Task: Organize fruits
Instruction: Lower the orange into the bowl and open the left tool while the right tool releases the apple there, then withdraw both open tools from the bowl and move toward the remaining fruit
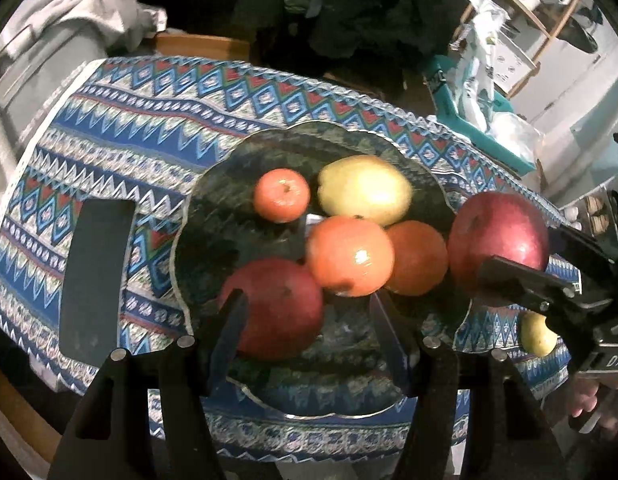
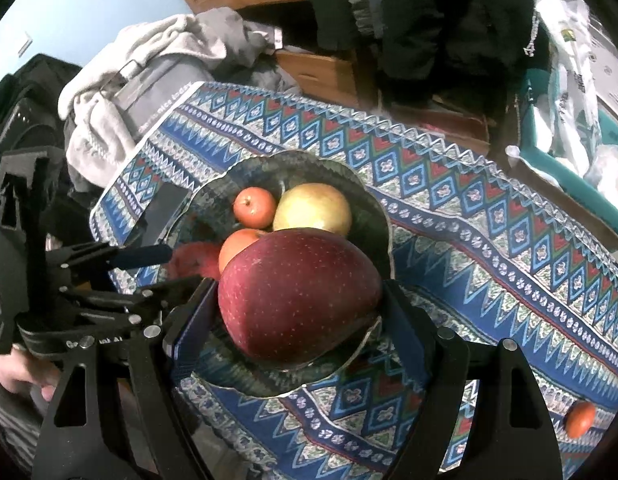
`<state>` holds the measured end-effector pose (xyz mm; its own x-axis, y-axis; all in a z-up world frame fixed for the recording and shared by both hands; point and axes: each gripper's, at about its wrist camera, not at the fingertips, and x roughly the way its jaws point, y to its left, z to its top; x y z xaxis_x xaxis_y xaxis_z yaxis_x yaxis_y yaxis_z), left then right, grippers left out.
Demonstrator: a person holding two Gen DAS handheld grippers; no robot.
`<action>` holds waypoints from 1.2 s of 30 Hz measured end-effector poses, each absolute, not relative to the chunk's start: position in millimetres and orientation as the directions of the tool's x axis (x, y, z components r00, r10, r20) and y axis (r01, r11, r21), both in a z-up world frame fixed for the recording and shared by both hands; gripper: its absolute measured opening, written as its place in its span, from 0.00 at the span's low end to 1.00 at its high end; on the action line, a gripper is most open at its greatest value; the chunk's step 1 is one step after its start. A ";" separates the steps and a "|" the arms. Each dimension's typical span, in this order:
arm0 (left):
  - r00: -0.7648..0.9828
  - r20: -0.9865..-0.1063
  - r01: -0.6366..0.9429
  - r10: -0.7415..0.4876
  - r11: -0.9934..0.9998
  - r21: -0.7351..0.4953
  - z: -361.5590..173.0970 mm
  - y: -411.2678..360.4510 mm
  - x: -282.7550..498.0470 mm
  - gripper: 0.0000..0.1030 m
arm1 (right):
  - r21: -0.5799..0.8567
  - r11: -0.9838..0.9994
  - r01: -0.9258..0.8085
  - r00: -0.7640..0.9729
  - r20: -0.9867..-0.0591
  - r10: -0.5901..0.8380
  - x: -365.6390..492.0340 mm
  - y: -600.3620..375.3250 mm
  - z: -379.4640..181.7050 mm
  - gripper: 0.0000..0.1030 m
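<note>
Now, from the left wrist camera, the left gripper (image 1: 309, 332) hangs over the near side of a dark green plate (image 1: 237, 208). Its jaws are wide open and hold nothing. One finger sits just in front of a dark red apple (image 1: 275, 308) lying on the plate. Next to that apple are a big orange fruit (image 1: 349, 256), a darker orange one (image 1: 419, 258) half hidden behind it, a yellow-green pear (image 1: 365, 190) and a small orange fruit (image 1: 281, 195) at the far side. On the right, the right gripper (image 1: 521, 256) holds a big red apple (image 1: 497, 236) over the right rim of the plate. A small yellow fruit (image 1: 537, 334) lies on the patterned cloth (image 1: 149, 120) below that gripper. A flat black thing (image 1: 95, 280) lies on the cloth to the left of the plate.

From the right wrist camera, the right gripper (image 2: 305, 312) has its jaws shut on the big red apple (image 2: 297, 296), one finger on each side. The apple is over the near part of the plate (image 2: 373, 208), with the pear (image 2: 315, 208) and the small orange fruit (image 2: 254, 207) beyond it. The left gripper (image 2: 165, 268) reaches in from the left. One small orange fruit (image 2: 580, 419) lies alone on the cloth (image 2: 489, 220), near and far to the right.
</note>
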<state>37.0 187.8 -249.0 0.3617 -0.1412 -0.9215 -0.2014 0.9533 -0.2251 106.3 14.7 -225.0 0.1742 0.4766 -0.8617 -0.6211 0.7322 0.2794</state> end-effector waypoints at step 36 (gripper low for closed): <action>0.346 -0.930 -0.223 -0.128 0.951 -0.214 -248.6 201.1 9.6 0.63 | 0.283 0.715 -0.640 0.109 -0.887 0.449 84.9 41.7 -239.5 0.76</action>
